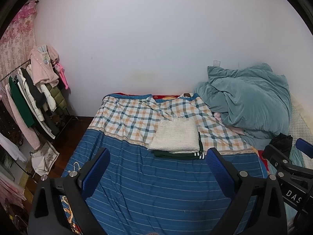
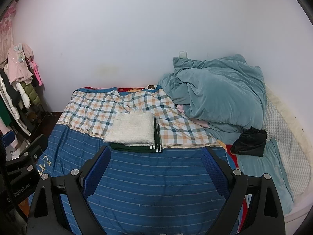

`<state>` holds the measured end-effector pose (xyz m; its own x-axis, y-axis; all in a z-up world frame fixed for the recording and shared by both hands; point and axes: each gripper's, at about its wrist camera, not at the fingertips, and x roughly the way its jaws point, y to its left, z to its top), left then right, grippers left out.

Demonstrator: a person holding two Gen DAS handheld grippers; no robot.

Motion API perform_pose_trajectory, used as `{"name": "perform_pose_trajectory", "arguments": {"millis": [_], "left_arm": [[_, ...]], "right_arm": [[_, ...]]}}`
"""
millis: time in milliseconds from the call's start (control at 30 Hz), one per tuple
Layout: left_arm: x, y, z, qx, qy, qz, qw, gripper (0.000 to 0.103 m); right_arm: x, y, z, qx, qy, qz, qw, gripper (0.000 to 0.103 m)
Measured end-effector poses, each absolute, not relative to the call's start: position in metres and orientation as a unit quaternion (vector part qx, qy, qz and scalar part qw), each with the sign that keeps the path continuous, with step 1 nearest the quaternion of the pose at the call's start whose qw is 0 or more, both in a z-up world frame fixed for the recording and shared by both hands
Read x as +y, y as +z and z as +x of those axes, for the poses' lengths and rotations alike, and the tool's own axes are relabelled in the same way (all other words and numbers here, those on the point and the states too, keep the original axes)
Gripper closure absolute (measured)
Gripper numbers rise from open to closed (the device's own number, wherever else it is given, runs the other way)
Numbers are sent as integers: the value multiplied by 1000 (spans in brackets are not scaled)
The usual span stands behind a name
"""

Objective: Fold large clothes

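Observation:
A folded white fuzzy garment [image 1: 175,136] lies on a folded dark green garment with white stripes [image 1: 180,155] in the middle of the bed; the stack also shows in the right wrist view [image 2: 131,129], with the green piece [image 2: 137,147] under it. My left gripper [image 1: 156,170] is open and empty above the blue striped sheet [image 1: 156,186], short of the stack. My right gripper [image 2: 156,168] is open and empty, also short of the stack. Its body shows at the right edge of the left view [image 1: 289,168].
A crumpled teal duvet [image 2: 217,92] fills the bed's far right. A black bag [image 2: 250,143] lies by a teal pillow [image 2: 270,174]. A clothes rack [image 1: 33,99] with coats stands on the left by the wall. The checked sheet part [image 2: 93,107] lies behind the stack.

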<state>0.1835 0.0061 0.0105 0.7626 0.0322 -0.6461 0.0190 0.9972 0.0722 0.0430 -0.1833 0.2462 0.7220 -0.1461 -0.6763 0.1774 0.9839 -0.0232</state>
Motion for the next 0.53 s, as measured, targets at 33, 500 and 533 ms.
{"name": "perform_pose_trajectory", "arguments": {"millis": [33,500,533], "left_arm": [[6,10,183,344,4,37,938,3],[10,10,182,341,5,39,939,3],[12,10,182,341,3,38,939,3]], "right_arm": [[-184,245,42,363,-88,22,927,8],[-184,245,46,363,-86,21,928,8],[-184,245,45,362,-86,20,928,8]]}}
